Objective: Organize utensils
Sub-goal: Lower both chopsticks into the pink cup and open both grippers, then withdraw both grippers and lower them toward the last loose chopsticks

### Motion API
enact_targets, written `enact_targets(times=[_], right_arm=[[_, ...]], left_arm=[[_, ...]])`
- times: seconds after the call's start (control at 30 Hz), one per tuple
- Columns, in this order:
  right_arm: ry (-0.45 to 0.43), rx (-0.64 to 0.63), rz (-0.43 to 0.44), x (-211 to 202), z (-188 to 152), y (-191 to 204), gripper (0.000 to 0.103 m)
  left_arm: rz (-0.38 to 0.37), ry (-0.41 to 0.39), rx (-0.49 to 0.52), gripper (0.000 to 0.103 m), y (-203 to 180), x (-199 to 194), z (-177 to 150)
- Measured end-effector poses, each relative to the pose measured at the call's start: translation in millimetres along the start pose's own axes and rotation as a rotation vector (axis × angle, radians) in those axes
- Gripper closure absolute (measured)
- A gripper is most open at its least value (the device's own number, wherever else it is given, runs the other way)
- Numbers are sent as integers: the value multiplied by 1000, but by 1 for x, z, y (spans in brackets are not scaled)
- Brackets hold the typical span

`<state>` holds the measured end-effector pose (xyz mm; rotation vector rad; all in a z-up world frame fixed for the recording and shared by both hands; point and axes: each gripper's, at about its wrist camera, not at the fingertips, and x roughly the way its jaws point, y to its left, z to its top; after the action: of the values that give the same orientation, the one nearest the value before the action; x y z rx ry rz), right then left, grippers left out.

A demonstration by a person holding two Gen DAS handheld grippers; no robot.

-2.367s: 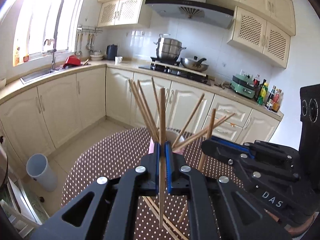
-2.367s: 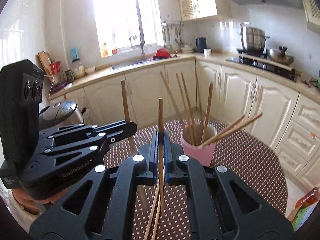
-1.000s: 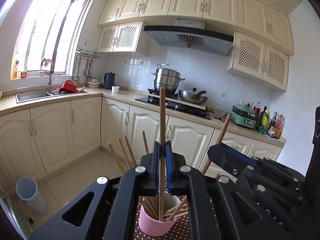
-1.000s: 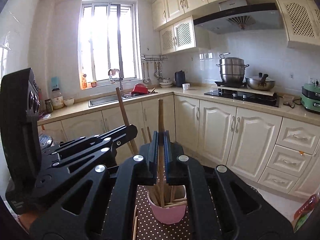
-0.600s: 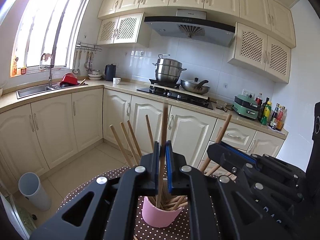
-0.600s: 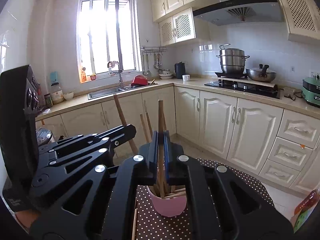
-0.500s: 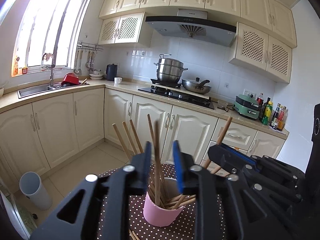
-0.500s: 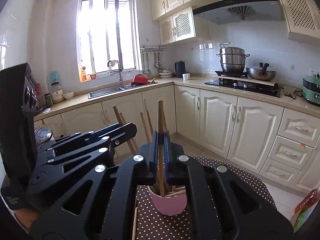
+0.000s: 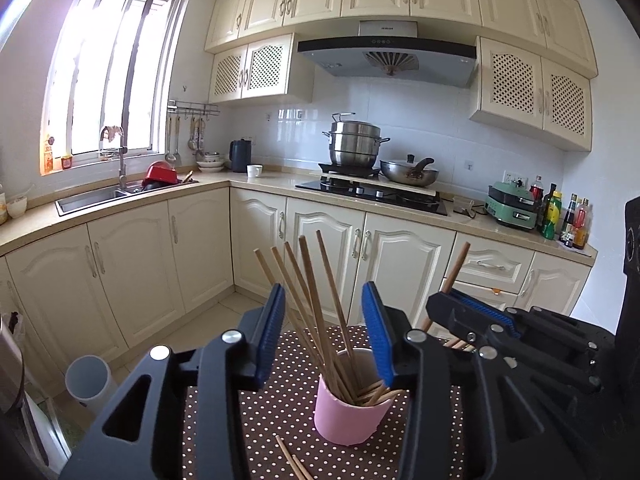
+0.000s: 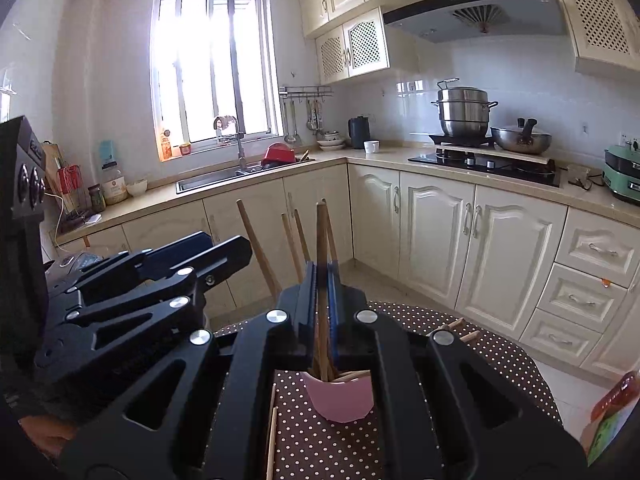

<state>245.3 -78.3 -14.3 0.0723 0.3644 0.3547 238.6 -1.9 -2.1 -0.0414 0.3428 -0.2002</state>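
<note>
Cream kitchen cabinets back a brown polka-dot tablecloth (image 9: 256,408) where loose chopsticks (image 9: 290,460) lie at the near edge. Left gripper (image 9: 323,332) has just been opening, its blue pads apart and pressing nothing, framing the chopstick bundle (image 9: 316,304) leaning in the pink cup (image 9: 344,416). Right gripper (image 10: 322,300) is clenched on one upright chopstick (image 10: 321,240), seemingly over the cup, though its lower end is hidden.

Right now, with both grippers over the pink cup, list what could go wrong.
1. The right gripper is shut on a wooden chopstick above the crowded pink cylindrical cup; released off-centre, it may miss.
2. The left gripper, its jaws just opened, straddles the leaning wooden chopsticks; pulling away sideways could snag them and tip the cup.
</note>
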Motion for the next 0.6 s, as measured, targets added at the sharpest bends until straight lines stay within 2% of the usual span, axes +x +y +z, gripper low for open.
enact_targets(times=[0.4, 0.6], right_arm=[[34, 23, -15, 4, -12, -7, 97], [49, 31, -16, 2, -13, -4, 96]], left_arm=[[66, -22, -11, 44, 16, -23, -4], [92, -27, -23, 43, 25, -37, -5]])
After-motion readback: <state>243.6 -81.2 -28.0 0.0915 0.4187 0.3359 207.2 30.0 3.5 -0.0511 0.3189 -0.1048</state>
